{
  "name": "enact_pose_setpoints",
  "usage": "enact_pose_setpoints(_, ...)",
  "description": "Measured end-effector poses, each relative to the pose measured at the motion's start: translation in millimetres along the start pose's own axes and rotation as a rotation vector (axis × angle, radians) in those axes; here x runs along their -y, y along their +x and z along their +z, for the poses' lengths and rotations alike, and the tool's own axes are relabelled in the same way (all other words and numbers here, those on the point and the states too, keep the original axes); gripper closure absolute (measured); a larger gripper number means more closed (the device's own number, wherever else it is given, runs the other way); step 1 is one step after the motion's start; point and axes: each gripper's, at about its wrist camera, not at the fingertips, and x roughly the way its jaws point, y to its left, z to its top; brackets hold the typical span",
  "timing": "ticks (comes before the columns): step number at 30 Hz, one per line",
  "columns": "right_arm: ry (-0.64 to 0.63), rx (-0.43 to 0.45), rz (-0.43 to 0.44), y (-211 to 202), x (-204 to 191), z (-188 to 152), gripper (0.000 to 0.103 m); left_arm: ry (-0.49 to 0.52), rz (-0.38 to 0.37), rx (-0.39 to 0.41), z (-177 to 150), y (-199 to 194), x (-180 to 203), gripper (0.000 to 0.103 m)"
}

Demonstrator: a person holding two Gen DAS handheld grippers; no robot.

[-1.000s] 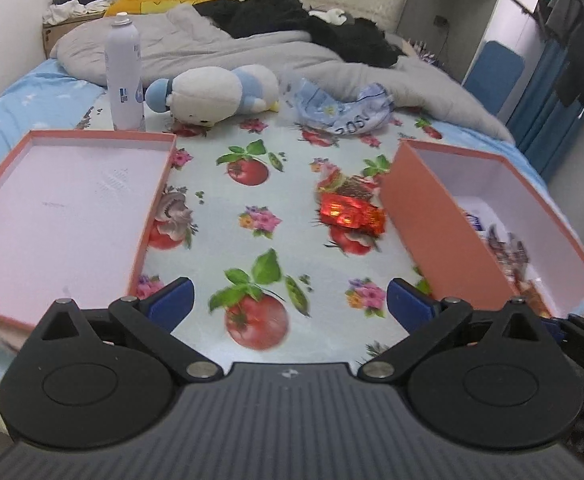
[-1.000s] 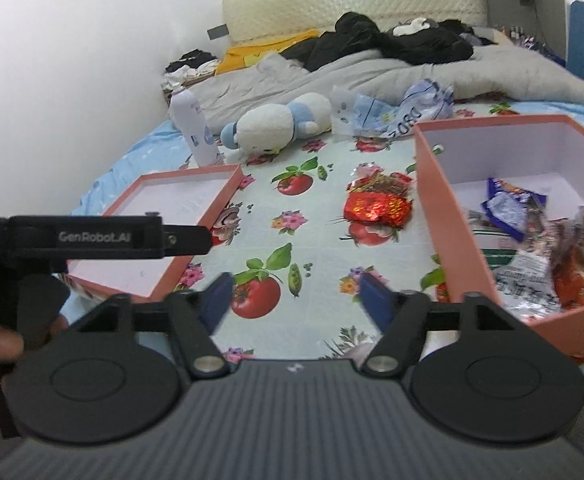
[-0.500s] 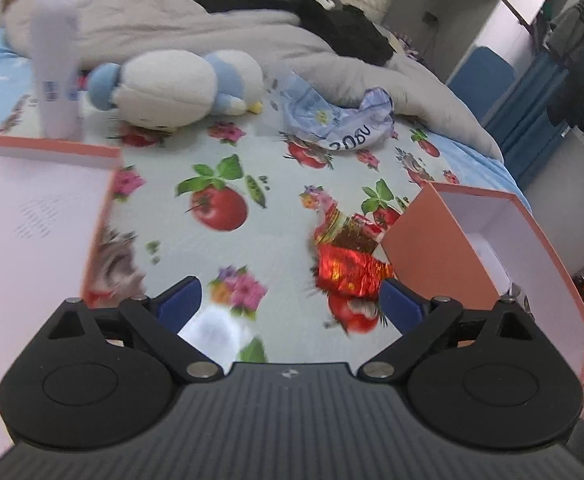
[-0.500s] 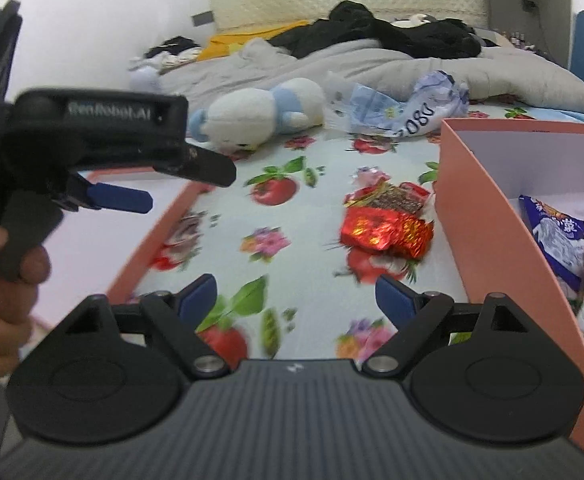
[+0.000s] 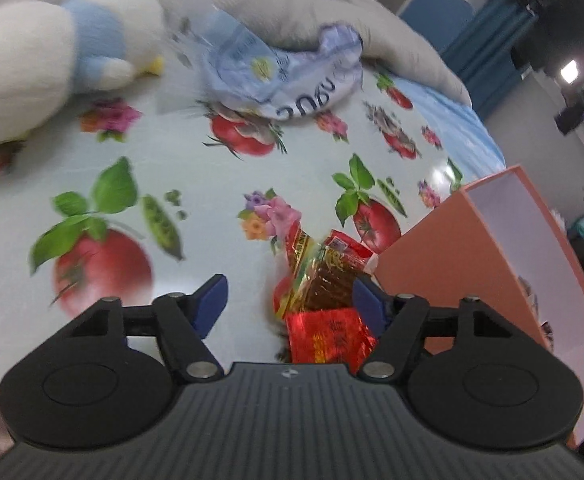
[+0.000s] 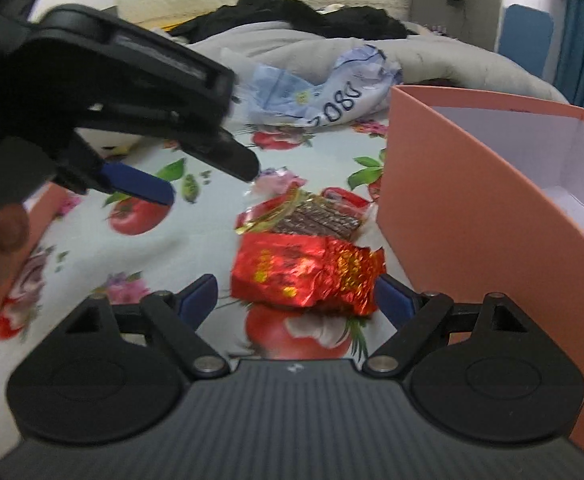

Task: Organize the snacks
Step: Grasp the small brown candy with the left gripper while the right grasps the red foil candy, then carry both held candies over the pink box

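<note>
On the fruit-print cloth, both spread grippers half-hide the red packet.

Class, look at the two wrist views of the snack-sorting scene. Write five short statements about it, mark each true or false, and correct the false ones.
1. Both tools have their jaws open. True: the left tool and the right tool each show a wide gap.
2. The red foil packet lies inside the orange box. False: it lies on the fruit-print cloth, beside the box's outer wall.
3. A clear packet with a brown snack lies just beyond the red one. True.
4. The left tool grips the plush toy. False: the toy lies far ahead of it, untouched.
5. The crumpled blue-and-white bag is in the box. False: it lies on the cloth by the grey blanket.
</note>
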Motion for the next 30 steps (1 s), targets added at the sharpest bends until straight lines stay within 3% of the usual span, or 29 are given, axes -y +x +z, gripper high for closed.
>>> enact_pose_setpoints(2,0.024,-0.014,-0.027,7,-2,1,0.036,0.02,-0.008,-0.023,5,15,1,0.034)
enact_pose_setpoints(5,0.042,0.025,-0.094,11,-2,3,0.037,0.055,-0.017,-0.047,10,31,4,0.041)
enact_pose_setpoints(10,0.038,0.017,-0.107,21,-2,4,0.037,0.097,-0.01,-0.081,4,43,9,0.073)
enact_pose_setpoints(11,0.039,0.006,-0.101,23,-1,3,0.037,0.105,-0.003,-0.089,3,44,10,0.085)
enact_pose_setpoints(15,0.06,-0.014,-0.079,24,7,1,0.049,0.073,0.006,-0.083,-2,41,4,0.098)
enact_pose_setpoints(17,0.058,-0.022,-0.082,24,9,2,0.062,0.063,0.01,-0.077,-6,37,3,0.098)
enact_pose_setpoints(20,0.045,-0.025,-0.067,19,9,4,0.069,0.055,0.019,-0.055,-13,26,6,0.098)
enact_pose_setpoints(21,0.046,-0.027,-0.056,18,9,5,0.076,0.051,0.022,-0.046,-15,22,8,0.098)
enact_pose_setpoints(30,0.03,-0.03,0.006,-25,15,6,0.077,-0.011,0.079,0.044,-48,-36,33,0.1)
